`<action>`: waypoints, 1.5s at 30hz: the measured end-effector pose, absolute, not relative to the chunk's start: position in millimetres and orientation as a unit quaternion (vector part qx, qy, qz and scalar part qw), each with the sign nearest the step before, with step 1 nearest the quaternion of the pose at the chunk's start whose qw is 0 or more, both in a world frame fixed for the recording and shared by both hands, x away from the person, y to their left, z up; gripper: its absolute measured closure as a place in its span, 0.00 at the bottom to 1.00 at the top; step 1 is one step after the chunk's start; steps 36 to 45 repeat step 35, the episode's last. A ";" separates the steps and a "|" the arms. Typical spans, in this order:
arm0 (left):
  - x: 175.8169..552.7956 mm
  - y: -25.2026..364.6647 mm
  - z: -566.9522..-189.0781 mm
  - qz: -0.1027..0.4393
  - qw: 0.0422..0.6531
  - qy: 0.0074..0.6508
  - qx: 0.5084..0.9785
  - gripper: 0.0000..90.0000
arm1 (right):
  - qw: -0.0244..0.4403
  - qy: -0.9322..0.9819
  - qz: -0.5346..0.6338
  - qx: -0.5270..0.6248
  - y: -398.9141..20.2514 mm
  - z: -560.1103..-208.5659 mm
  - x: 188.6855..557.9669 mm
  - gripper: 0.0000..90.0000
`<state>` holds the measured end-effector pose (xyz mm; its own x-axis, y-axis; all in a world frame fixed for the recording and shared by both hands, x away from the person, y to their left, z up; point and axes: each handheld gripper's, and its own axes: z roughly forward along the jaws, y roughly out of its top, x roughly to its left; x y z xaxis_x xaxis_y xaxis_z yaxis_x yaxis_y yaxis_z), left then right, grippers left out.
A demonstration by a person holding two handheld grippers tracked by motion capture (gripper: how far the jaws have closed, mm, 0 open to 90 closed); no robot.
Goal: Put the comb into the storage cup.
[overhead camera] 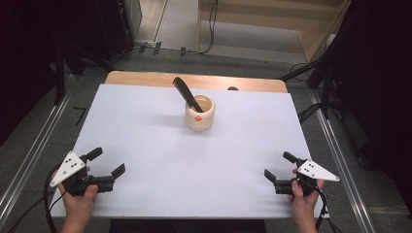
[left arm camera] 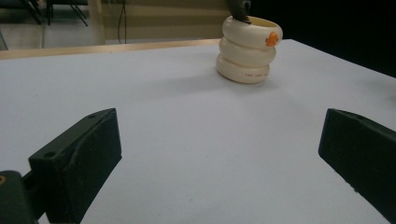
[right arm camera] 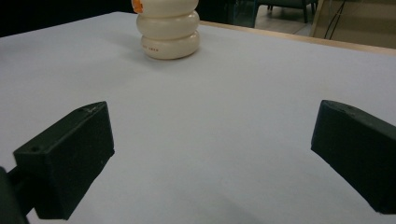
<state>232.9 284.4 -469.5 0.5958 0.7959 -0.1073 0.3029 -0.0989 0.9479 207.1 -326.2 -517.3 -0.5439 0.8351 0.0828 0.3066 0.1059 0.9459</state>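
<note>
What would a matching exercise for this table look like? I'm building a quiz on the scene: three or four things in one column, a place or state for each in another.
Things:
1. cream ribbed cup
2. black tool
3. left gripper
4. right gripper

Places or states:
a. leaning inside the cup
b. open, at the table's near right
c. upright near the table's far middle
d. open, at the table's near left

Pairs: 1-c, 2-a, 3-d, 4-b

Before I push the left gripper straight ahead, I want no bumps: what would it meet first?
Bare white table first; the cream cup stands right of its line, so it likely passes clear, though depth is unclear.
</note>
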 end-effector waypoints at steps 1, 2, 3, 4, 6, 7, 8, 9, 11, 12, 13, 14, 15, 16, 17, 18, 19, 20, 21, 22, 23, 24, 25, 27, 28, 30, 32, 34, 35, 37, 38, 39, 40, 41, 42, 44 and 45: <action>231.9 286.3 -470.1 0.226 0.548 0.389 0.705 0.00 | 0.250 0.701 0.530 0.407 -326.1 -517.3 207.2 0.00; 231.0 288.1 -470.9 0.226 0.547 0.389 0.706 0.00 | 0.250 0.701 0.530 0.407 -326.0 -517.3 207.2 0.00; 230.2 289.3 -471.9 0.226 0.546 0.392 0.705 0.00 | 0.249 0.701 0.530 0.408 -326.0 -517.2 207.0 0.00; 229.9 290.9 -472.9 0.226 0.547 0.392 0.705 0.00 | 0.248 0.701 0.530 0.407 -326.2 -517.2 207.0 0.00; 229.0 294.1 -473.4 0.228 0.543 0.394 0.706 0.00 | 0.248 0.700 0.531 0.408 -326.6 -517.2 206.7 0.00; 228.5 295.8 -473.2 0.230 0.541 0.393 0.707 0.00 | 0.248 0.700 0.531 0.408 -326.7 -517.2 206.7 0.00; 228.3 297.4 -473.2 0.230 0.540 0.393 0.708 0.00 | 0.248 0.700 0.531 0.408 -326.8 -517.1 206.6 0.00; 228.1 299.4 -473.2 0.230 0.540 0.392 0.708 0.00 | 0.249 0.700 0.531 0.408 -326.8 -517.1 206.6 0.00; 226.4 304.6 -473.5 0.231 0.537 0.394 0.709 0.00 | 0.249 0.700 0.531 0.407 -326.7 -517.1 206.8 0.00; 225.3 307.6 -474.1 0.233 0.536 0.394 0.710 0.00 | 0.249 0.700 0.531 0.407 -326.7 -517.0 206.6 0.00; 224.5 310.3 -474.6 0.237 0.532 0.395 0.711 0.00 | 0.248 0.700 0.532 0.407 -326.6 -517.0 206.5 0.00; 224.0 313.2 -475.2 0.238 0.529 0.398 0.711 0.00 | 0.248 0.700 0.532 0.407 -326.4 -517.0 206.4 0.00; 224.0 316.5 -475.6 0.237 0.529 0.400 0.710 0.00 | 0.247 0.700 0.532 0.408 -326.3 -516.9 206.0 0.00; 224.1 319.7 -475.9 0.237 0.531 0.404 0.707 0.00 | 0.247 0.700 0.533 0.406 -326.5 -516.9 205.9 0.00; 224.5 322.0 -476.2 0.239 0.533 0.406 0.703 0.00 | 0.247 0.699 0.534 0.405 -326.7 -517.0 205.7 0.00; 224.9 324.2 -476.4 0.240 0.532 0.406 0.703 0.00 | 0.247 0.698 0.535 0.406 -326.9 -517.0 205.3 0.00; 225.4 325.5 -477.3 0.240 0.532 0.409 0.701 0.00 | 0.248 0.698 0.536 0.405 -327.4 -517.0 205.5 0.00; 226.1 326.9 -479.1 0.239 0.532 0.411 0.701 0.00 | 0.246 0.697 0.537 0.408 -327.7 -517.0 205.3 0.00; 227.0 327.7 -482.0 0.234 0.534 0.413 0.700 0.00 | 0.246 0.696 0.537 0.409 -327.9 -516.9 205.4 0.00; 229.0 328.4 -485.3 0.227 0.534 0.414 0.701 0.00 | 0.245 0.696 0.537 0.408 -328.2 -517.0 205.5 0.00; 230.6 328.3 -487.7 0.221 0.534 0.418 0.701 0.00 | 0.245 0.696 0.538 0.407 -328.4 -517.0 205.5 0.00; 230.9 328.0 -488.5 0.220 0.535 0.418 0.700 0.00 | 0.245 0.696 0.538 0.408 -328.6 -517.0 205.3 0.00; 230.8 327.9 -488.9 0.222 0.536 0.416 0.700 0.00 | 0.244 0.695 0.538 0.408 -328.8 -517.1 205.2 0.00; 230.7 327.1 -489.7 0.225 0.533 0.416 0.702 0.00 | 0.247 0.693 0.540 0.409 -329.3 -517.1 205.2 0.00; 230.6 327.0 -489.8 0.225 0.533 0.416 0.701 0.00 | 0.249 0.691 0.539 0.413 -329.5 -516.8 204.6 0.00; 230.6 327.0 -490.3 0.225 0.535 0.417 0.700 0.00 | 0.257 0.685 0.540 0.417 -330.2 -516.5 203.6 0.00; 230.4 327.8 -490.7 0.222 0.536 0.421 0.697 0.00 | 0.262 0.679 0.540 0.422 -331.6 -516.6 202.6 0.00; 231.0 328.4 -491.3 0.221 0.540 0.425 0.692 0.00 | 0.264 0.671 0.545 0.428 -333.3 -517.2 202.5 0.00; 231.5 328.7 -491.3 0.220 0.540 0.427 0.691 0.00 | 0.263 0.668 0.546 0.432 -334.1 -517.4 202.4 0.00; 231.5 328.7 -491.3 0.220 0.540 0.427 0.691 0.00 | 0.263 0.668 0.546 0.432 -334.1 -517.4 202.4 0.00; 231.5 328.7 -491.3 0.220 0.540 0.427 0.691 0.00 | 0.263 0.668 0.546 0.432 -334.1 -517.4 202.4 0.00; 231.5 328.7 -491.3 0.220 0.540 0.427 0.691 0.00 | 0.263 0.668 0.546 0.432 -334.1 -517.4 202.4 0.00; 231.5 328.7 -491.3 0.220 0.540 0.427 0.691 0.00 | 0.263 0.668 0.546 0.432 -334.1 -517.4 202.4 0.00; 231.5 328.7 -491.3 0.220 0.540 0.427 0.691 0.00 | 0.263 0.668 0.546 0.432 -334.1 -517.4 202.4 0.00; 231.5 328.7 -491.3 0.220 0.540 0.427 0.691 0.00 | 0.263 0.668 0.546 0.432 -334.1 -517.4 202.4 0.00; 231.5 328.7 -491.3 0.220 0.540 0.427 0.691 0.00 | 0.263 0.668 0.546 0.432 -334.1 -517.4 202.4 0.00; 231.5 328.7 -491.3 0.220 0.540 0.427 0.691 0.00 | 0.263 0.668 0.546 0.432 -334.1 -517.4 202.4 0.00</action>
